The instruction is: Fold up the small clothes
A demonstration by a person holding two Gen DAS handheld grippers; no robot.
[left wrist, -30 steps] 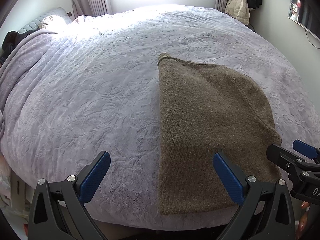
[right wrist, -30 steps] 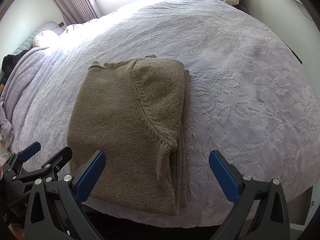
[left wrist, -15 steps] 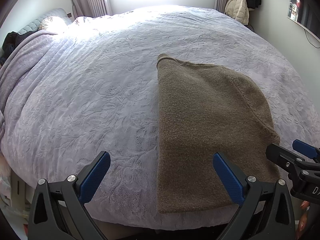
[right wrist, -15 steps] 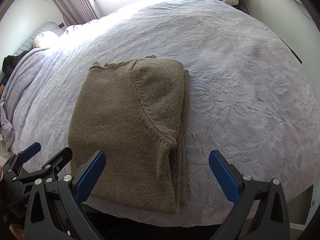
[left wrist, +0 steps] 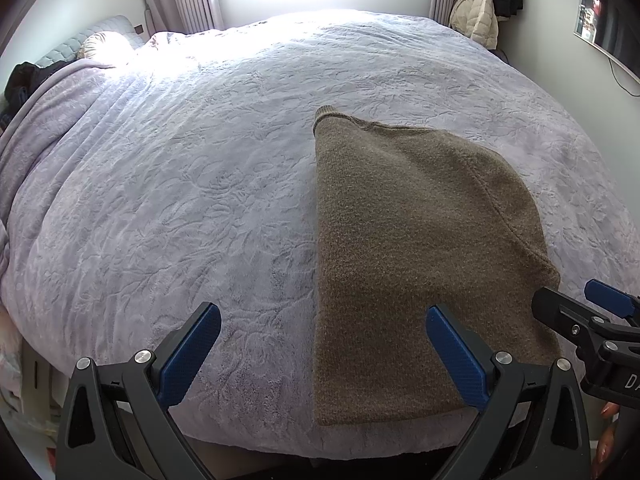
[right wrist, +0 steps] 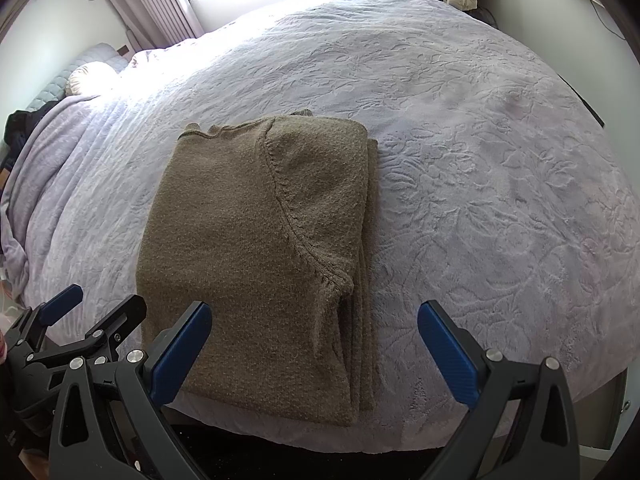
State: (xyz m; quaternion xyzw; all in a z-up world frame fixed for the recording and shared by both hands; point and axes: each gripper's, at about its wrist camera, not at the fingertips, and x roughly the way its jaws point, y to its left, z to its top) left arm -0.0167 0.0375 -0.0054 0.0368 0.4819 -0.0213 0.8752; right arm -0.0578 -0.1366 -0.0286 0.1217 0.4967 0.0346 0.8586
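Sweater point(right wrist: 256, 240): brown, seemingly woolly rectangle.

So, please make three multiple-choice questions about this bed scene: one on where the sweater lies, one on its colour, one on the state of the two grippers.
1. Where does the sweater lie?
A. near the front edge of the bed
B. on the pillow
C. on the floor

2. What colour is the sweater?
A. red
B. olive brown
C. white

3. What is the state of the left gripper and the right gripper?
A. both shut on the sweater
B. one open, one shut
C. both open, holding nothing

Answers:
1 A: its near hem reaches the front edge of the lilac bedspread, far from the pillow.
2 B: the knit is olive brown in both views.
3 C: the blue fingers of each stand wide apart, with no cloth between them.
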